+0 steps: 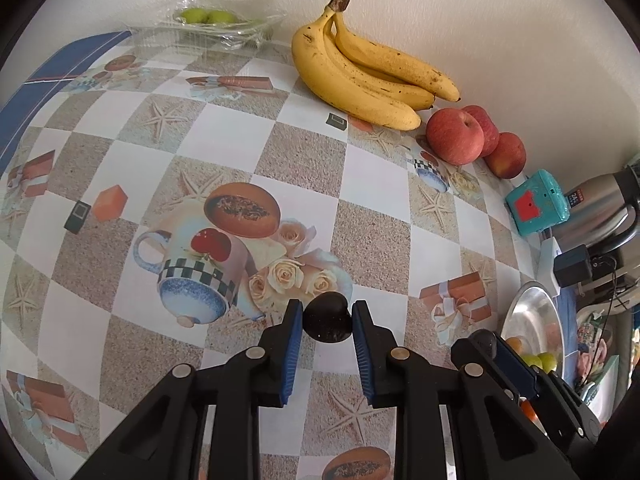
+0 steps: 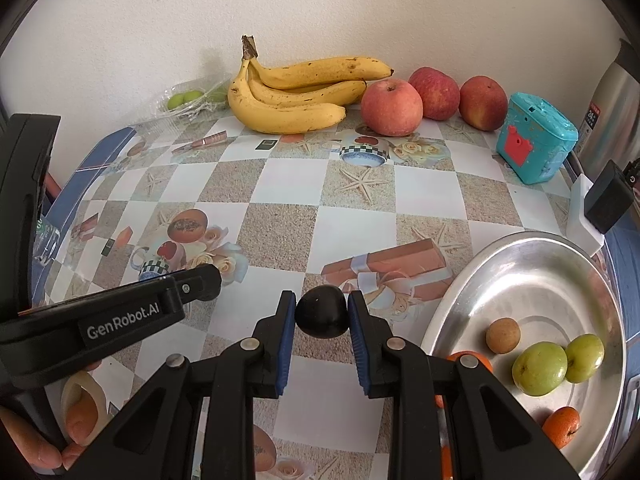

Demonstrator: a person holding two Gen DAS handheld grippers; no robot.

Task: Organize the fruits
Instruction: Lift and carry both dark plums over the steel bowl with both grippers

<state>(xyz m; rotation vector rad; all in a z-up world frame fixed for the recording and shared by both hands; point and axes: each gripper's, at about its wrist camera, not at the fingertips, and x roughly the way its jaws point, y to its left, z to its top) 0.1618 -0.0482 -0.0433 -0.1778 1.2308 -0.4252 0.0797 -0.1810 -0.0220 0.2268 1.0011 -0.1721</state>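
Looking along your left gripper (image 1: 327,322), you have a small dark fruit (image 1: 327,322) pinched between the blue pads (image 1: 294,328), which touch it on both sides, so the jaws are closed down to the width of the fruit. It hangs just above the patterned tablecloth (image 1: 304,168), near you and left of the steel bowl (image 1: 532,312) at the right edge. I judge you hold it there because the bowl is where the small fruit is being gathered. The skin looks dull brown-black with pale specks and a slight dent on top, roughly heart-shaped. Far against the wall lie the bananas (image 1: 360,80) and, to their right, the apples (image 1: 456,136). Turning to the right wrist view, your right gripper (image 2: 321,318) likewise grips a dark fruit (image 2: 321,318) of its own, jaws narrowed onto it, pads pressing each side. This one looks smooth, rounded and almost black, with a faint sheen. It sits just left of the steel bowl's (image 2: 532,264) rim, where two green fruits (image 2: 540,368), a tan one (image 2: 503,335) and oranges (image 2: 562,426) already rest, so dropping it in looks a short move right. The left gripper's body (image 2: 120,312) shows at near left.
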